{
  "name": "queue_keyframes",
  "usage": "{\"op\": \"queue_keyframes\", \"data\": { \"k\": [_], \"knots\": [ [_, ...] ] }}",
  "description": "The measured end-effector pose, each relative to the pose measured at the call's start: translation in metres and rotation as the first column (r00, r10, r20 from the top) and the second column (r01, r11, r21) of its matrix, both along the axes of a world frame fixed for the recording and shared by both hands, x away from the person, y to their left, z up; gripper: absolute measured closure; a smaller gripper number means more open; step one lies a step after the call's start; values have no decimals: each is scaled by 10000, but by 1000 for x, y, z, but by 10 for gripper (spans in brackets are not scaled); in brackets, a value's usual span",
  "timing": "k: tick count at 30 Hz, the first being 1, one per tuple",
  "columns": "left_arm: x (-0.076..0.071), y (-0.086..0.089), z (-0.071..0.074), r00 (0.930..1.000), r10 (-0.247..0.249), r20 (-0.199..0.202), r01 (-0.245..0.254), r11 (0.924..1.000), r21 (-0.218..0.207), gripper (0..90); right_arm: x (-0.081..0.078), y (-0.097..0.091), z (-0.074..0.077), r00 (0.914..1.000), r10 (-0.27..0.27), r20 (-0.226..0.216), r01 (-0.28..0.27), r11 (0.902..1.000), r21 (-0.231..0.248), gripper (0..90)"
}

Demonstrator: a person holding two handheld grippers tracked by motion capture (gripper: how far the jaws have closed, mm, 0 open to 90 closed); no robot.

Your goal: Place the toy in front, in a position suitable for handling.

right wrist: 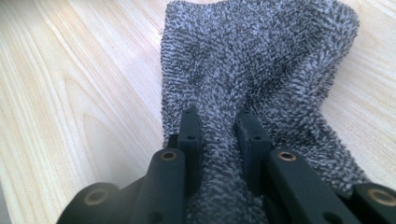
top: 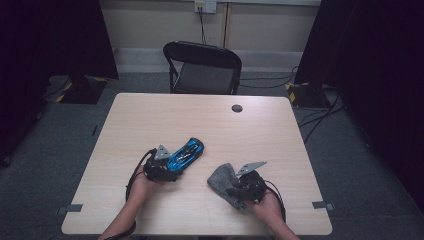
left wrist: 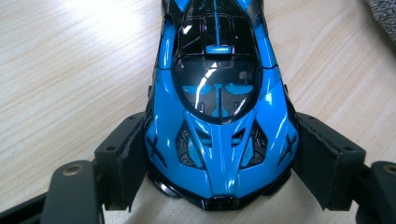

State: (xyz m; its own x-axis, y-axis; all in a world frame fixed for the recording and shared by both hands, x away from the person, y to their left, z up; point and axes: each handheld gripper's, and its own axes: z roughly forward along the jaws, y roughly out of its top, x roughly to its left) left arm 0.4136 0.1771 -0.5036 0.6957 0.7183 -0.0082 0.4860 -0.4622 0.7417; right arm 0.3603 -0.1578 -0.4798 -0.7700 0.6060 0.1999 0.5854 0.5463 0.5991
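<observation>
Toy car (left wrist: 219, 116) clamped near table's front edge, cloth (right wrist: 252, 70) pinched

Each gripper was black. The left gripper (top: 161, 169) and the right gripper (top: 248, 185) each carried a grey three-cornered plate on top and trailed a black cable. Brass-coloured rivets dotted their matte black fingers (right wrist: 190, 133), which ended in flat pads.

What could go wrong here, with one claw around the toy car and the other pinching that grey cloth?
The left gripper clamps only the blue toy car's glossy front end, so the car might slip or pivot when wiped. The right gripper pinches just a narrow fold of the grey cloth; it could pull free, or the loose part could drag on the table.
</observation>
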Motion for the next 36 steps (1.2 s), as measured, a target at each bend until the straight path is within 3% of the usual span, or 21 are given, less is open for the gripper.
{"op": "queue_keyframes", "data": {
  "k": [9,12,21,27,29,30,31,32,33,35,36],
  "knots": [
    [0,0,0,10000,5,12,-5,10000,23,246,4,9,13,9998,215,-22,-214,9995,227,761],
    [0,0,0,10000,1,17,-1,10000,36,246,7,12,21,9995,272,187,-275,9995,157,762],
    [0,0,0,10000,-2,16,2,10000,31,245,26,27,50,9978,307,591,-351,9965,754,764],
    [0,0,0,10000,7,-30,-7,10000,-21,246,47,63,56,9948,627,803,-653,9974,299,765],
    [0,0,0,10000,5,-6,-5,10000,16,246,53,79,55,9916,921,907,-931,9956,67,764],
    [0,0,0,10000,1,-32,-1,10000,-29,246,58,96,53,9885,1120,1021,-1102,9936,-227,764],
    [0,0,0,10000,1,-32,-1,10000,-29,246,58,96,53,9885,1120,1021,-1102,9936,-227,764],
    [0,0,0,10000,8,-50,-8,10000,-54,246,63,113,51,9845,1382,1080,-1334,9898,-501,764],
    [0,0,0,10000,7,-50,-8,10000,-59,246,63,113,51,9845,1382,1080,-1334,9898,-501,764],
    [0,0,0,10000,-1,-35,1,10000,-21,246,70,134,49,9817,1648,951,-1594,9853,-622,764],
    [0,0,0,10000,-2,-34,2,10000,-23,246,71,142,48,9785,1815,983,-1726,9806,-932,763]
  ]
}}
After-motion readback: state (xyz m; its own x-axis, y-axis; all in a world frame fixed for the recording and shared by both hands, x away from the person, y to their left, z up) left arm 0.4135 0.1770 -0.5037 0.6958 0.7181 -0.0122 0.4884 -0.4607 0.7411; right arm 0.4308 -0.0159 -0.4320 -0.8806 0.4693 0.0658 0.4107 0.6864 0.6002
